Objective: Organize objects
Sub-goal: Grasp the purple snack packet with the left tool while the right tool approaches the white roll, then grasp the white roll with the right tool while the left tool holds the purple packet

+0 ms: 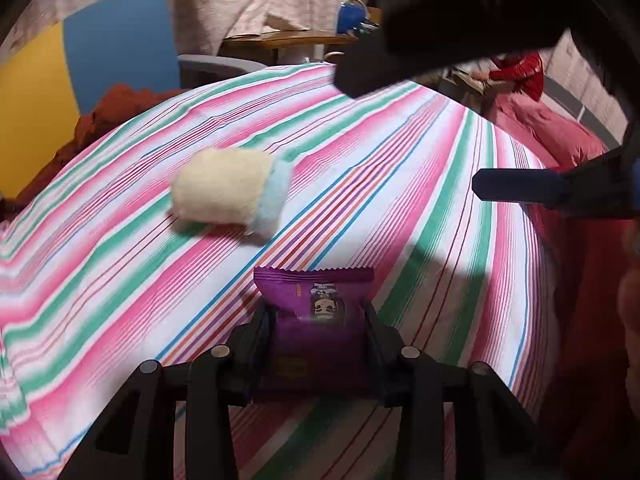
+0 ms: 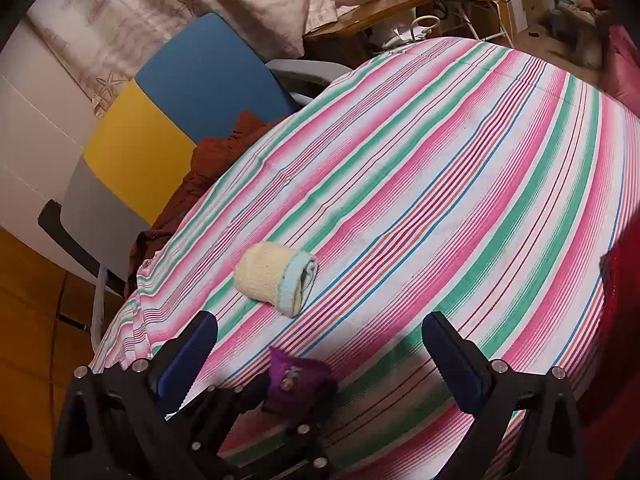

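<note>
Left wrist view: the left gripper [image 1: 316,320] is clenched on a purple snack packet [image 1: 316,312], one finger pressed against each side edge. The packet is held above the striped bedsheet [image 1: 400,160], its crimped top edge pointing away from the camera and a small printed figure showing on its face.

Landmark: the rolled towel [image 1: 230,196], cream with a pale blue end, lies on its side on the bedsheet. The packet sits on the camera side of the towel and a little to its right, apart from it. It is slightly blurred in this view.

Right wrist view: the right gripper [image 2: 320,348] stands released, its blue-padded fingers [image 2: 192,356] spread wide and holding nothing. Between and below them appear the left gripper [image 2: 296,394] and the purple snack packet [image 2: 294,376] in its grasp. The rolled towel [image 2: 276,276] lies beyond the packet, on the striped bedsheet [image 2: 460,180]; whether the packet touches the sheet cannot be told from either view.

Beyond the towel, past the far edge of the sheet: a rust-brown cloth [image 2: 216,160], then a blue and yellow panel [image 2: 168,112] against patterned curtains [image 2: 240,4].
</note>
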A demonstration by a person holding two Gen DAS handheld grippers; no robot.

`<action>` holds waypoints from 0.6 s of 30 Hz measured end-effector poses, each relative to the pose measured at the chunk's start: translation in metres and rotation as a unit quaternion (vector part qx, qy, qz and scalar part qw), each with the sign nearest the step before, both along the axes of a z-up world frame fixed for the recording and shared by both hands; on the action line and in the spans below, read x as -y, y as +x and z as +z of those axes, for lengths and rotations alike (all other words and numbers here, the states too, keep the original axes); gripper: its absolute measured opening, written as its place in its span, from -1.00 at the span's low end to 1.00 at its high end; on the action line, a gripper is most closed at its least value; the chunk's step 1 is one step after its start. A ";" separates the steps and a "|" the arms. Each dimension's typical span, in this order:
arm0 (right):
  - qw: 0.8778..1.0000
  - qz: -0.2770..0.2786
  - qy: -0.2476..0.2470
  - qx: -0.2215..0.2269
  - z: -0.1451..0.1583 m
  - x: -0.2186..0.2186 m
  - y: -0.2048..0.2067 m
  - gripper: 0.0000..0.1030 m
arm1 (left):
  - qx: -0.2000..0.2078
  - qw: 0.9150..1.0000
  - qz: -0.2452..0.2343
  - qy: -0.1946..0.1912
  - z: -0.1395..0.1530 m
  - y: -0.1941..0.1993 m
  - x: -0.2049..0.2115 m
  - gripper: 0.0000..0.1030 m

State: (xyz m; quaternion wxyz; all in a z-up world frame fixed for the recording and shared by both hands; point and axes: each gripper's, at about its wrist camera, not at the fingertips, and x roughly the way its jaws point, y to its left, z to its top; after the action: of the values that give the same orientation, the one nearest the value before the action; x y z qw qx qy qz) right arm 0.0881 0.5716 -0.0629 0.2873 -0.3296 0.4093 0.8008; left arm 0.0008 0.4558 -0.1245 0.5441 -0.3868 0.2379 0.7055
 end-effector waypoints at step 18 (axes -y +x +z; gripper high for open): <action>0.995 0.078 -0.018 0.055 -0.018 0.019 -0.029 0.99 | -0.027 0.983 0.179 0.041 0.002 -0.012 0.143 -0.17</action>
State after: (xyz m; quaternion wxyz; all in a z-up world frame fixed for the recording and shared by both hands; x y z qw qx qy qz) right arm 0.0596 0.5525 -0.0811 0.2398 -0.4093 0.3799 0.7941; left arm -0.0111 0.3127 -0.1226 0.4177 -0.3815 0.1500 0.8108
